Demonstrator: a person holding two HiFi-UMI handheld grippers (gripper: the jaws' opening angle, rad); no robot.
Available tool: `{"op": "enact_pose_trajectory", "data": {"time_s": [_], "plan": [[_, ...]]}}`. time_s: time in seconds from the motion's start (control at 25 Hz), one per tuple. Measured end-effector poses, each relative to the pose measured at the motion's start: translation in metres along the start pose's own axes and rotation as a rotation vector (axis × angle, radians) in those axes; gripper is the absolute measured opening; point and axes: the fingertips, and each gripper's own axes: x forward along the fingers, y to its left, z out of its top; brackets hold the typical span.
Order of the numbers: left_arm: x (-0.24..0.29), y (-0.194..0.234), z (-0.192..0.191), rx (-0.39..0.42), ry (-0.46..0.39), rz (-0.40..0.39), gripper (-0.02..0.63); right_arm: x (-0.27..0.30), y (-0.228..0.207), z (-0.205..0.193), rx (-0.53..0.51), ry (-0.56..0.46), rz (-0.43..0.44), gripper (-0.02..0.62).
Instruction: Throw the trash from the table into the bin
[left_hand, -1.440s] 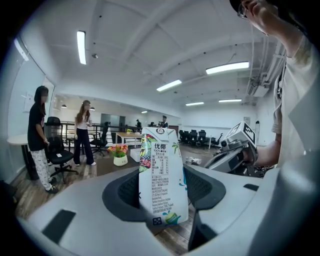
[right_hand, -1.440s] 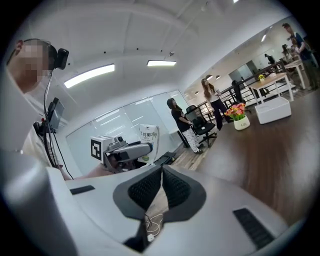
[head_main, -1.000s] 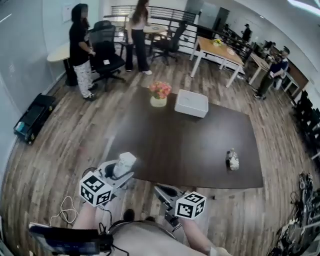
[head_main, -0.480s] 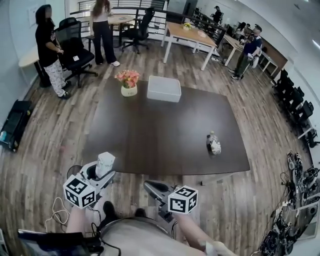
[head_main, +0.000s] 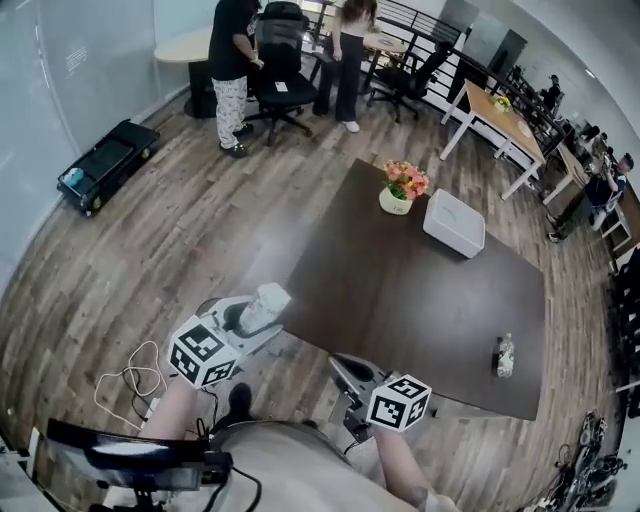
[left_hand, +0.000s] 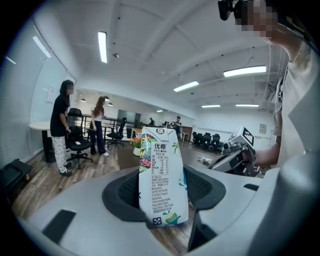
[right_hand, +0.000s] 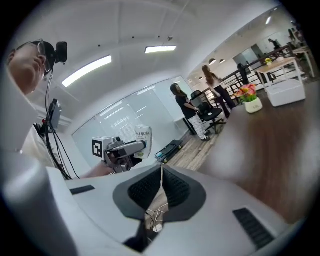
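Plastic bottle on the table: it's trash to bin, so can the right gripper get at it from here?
Probably not yet: the right gripper, shut and empty, hangs off the near edge of the table, well short of the plastic bottle. Nothing stands between them.

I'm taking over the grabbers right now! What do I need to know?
Left gripper: jaws shut on the drink carton, held over the floor beside the table.
Right gripper: jaws shut, empty.
On the table: a plastic bottle near the right edge, plus a flower pot and a white box, which probably aren't trash.
Done: carton picked up.
Left: drop it in the bin (no bin in view), then fetch the bottle.
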Motion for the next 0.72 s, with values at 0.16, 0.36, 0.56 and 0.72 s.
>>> {"op": "enact_pose_trajectory", "data": {"time_s": [0.16, 0.36, 0.56, 0.72], "plan": [[-0.074, 0.098, -0.028, -0.053, 0.01, 0.083, 0.224, 0.095, 0.046, 0.013, -0.054, 0.044, 0.021, 0.02], [-0.127, 0.174, -0.073, -0.107, 0.047, 0.2, 0.224, 0.148, 0.069, 0.003, -0.09, 0.096, 0.036, 0.02], [-0.145, 0.227, -0.126, -0.227, 0.1, 0.299, 0.224, 0.183, 0.066, -0.014, -0.054, 0.18, 0.059, 0.02], [-0.137, 0.251, -0.168, -0.288, 0.181, 0.336, 0.224, 0.208, 0.051, -0.006, -0.038, 0.197, 0.092, 0.02]]}}
